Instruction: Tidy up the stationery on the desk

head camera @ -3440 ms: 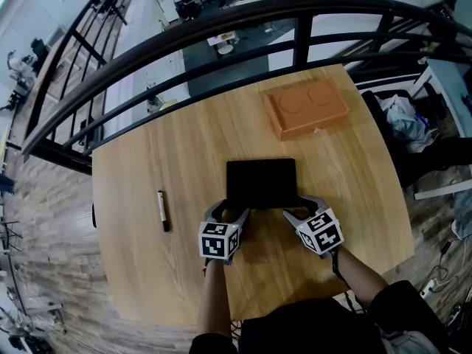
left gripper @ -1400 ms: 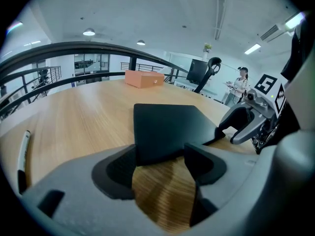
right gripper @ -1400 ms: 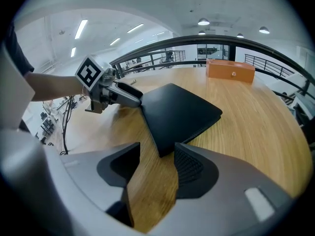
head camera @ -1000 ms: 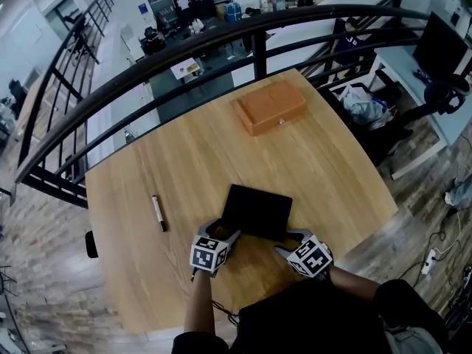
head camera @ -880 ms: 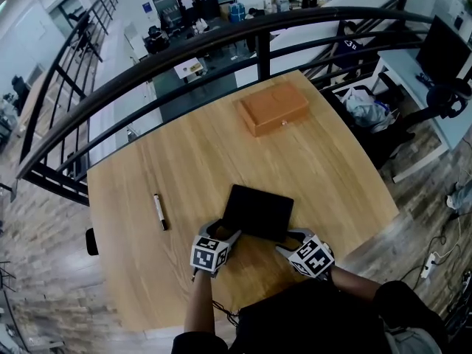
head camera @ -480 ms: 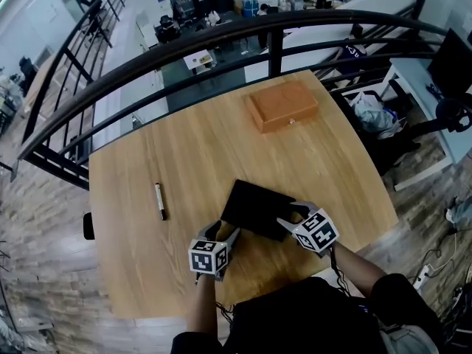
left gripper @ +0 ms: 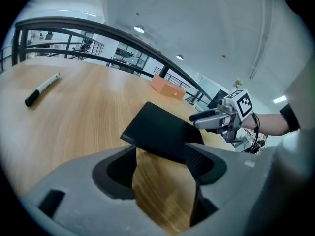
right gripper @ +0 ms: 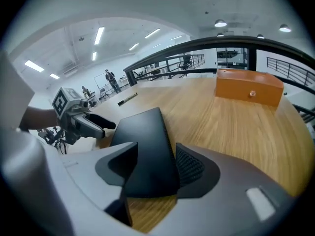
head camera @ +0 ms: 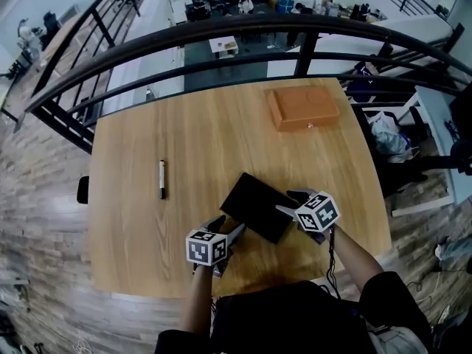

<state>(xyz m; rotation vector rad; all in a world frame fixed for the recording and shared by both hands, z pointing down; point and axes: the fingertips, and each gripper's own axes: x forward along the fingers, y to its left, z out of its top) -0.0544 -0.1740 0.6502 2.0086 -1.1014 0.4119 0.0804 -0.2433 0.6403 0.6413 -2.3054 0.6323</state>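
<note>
A flat black notebook lies askew near the desk's front edge, and in the left gripper view the notebook looks raised off the wood. My right gripper is shut on its right edge; the black cover fills the gap of that gripper. My left gripper stands open at the notebook's near left corner, with bare wood between the jaws of this gripper. A black-and-white marker pen lies alone at the left.
An orange box sits at the desk's far right. A dark railing curves behind the far desk edge. The floor drops away at the left and right desk edges.
The notebook has turned clockwise and tilted up. My right gripper has moved forward along its right edge. My left gripper has dropped back to its near corner.
</note>
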